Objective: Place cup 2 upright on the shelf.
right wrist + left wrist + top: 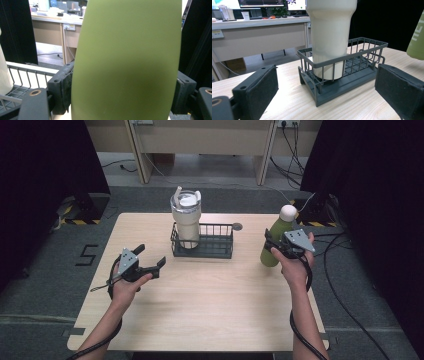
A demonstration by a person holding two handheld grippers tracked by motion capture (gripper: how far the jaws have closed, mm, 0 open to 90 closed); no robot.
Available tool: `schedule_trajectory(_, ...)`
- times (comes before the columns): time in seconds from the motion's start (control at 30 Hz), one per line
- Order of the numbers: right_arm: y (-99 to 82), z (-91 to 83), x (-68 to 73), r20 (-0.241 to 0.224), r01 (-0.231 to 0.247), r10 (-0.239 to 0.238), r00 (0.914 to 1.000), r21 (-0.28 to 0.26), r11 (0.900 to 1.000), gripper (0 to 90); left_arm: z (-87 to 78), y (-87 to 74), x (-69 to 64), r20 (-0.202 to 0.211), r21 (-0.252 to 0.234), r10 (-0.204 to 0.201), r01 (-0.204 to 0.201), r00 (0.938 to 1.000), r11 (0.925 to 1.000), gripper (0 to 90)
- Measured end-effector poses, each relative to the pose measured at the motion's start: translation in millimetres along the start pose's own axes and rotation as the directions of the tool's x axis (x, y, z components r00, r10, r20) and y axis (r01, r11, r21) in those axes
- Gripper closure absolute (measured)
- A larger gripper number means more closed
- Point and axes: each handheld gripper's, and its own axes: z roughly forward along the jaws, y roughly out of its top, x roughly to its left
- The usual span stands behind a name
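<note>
A green bottle [274, 241] with a white cap stands upright near the table's right side. My right gripper [276, 247] is shut on its body, and the right gripper view has the bottle [125, 62] pressed between both pads. A cream tumbler [186, 218] with a lid and straw stands in the left end of a dark wire basket [215, 245] at the table's middle back. My left gripper [150, 257] hovers open at the left, nothing between its pads [259, 92]. It faces the basket [352, 72] and the tumbler [330, 32].
The wooden table [210, 305] has bare room in front of the basket and between my hands. A small round dark disc [237, 226] lies behind the basket. Cables [345, 285] trail on the floor at the right. Desks stand beyond the table.
</note>
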Motion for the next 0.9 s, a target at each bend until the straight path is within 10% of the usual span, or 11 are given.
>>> schedule_trajectory(0.9, 18.5, -0.2, 13.4, -0.018, 0.009, -0.009, 0.9998, -0.042, 0.9991, 23.5, -0.9, 1.6, 1.0, -0.007, -0.007, -0.003, 0.003, 1.0000, 1.0000, 4.1)
